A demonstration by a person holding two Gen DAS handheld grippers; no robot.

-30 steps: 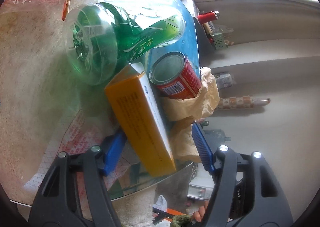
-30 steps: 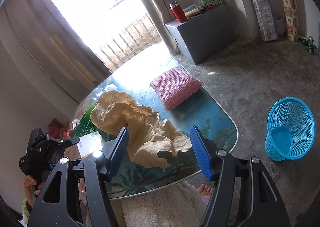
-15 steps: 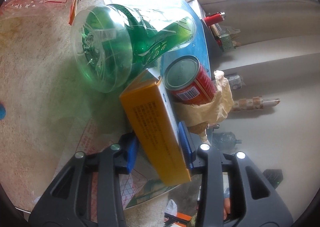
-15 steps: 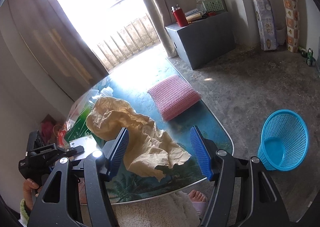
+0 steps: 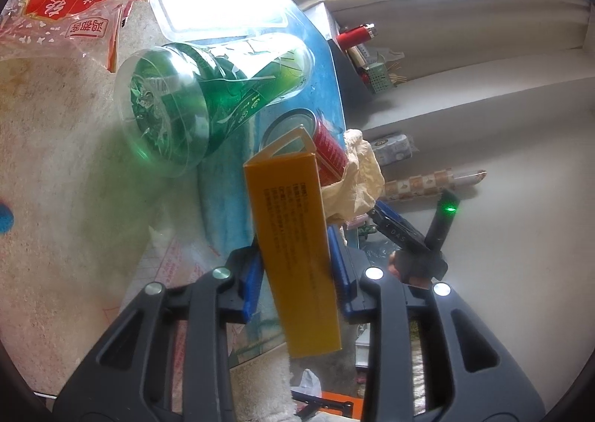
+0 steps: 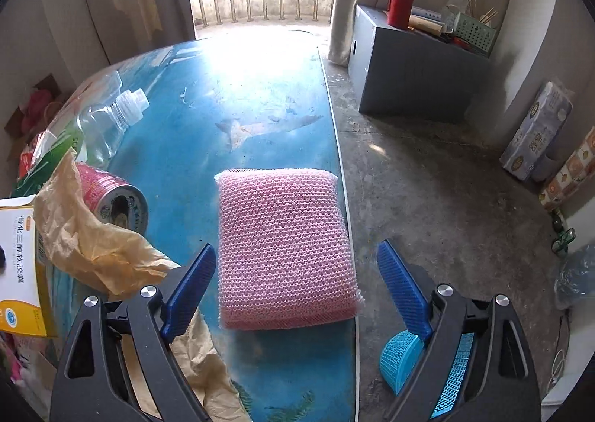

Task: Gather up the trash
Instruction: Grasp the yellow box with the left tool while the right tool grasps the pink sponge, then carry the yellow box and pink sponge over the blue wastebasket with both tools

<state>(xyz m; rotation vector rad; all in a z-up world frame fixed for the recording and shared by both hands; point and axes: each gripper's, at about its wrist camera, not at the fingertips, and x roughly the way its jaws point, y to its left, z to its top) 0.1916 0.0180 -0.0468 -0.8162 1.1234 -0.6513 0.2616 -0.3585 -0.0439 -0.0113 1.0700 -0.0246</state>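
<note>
At the bottom centre of the left wrist view, the left gripper (image 5: 295,273), its jaws just closing, clamped the yellow box (image 5: 293,251); beyond it lay the red can (image 5: 329,150) and green bottle (image 5: 208,102). In the right wrist view, the right gripper (image 6: 295,286), jaws just widening and released, straddled the pink sponge (image 6: 284,247) on the blue table (image 6: 230,102), with crumpled brown paper (image 6: 93,243) at lower left and the blue basket (image 6: 405,355) at lower right.

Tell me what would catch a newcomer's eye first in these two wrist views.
Probably the yellow box, clamped between the left gripper pads at the blue table edge. Behind it lies a big green bottle on its side beside a red can. In the right view, a pink sponge lies between the open right gripper fingers.
</note>
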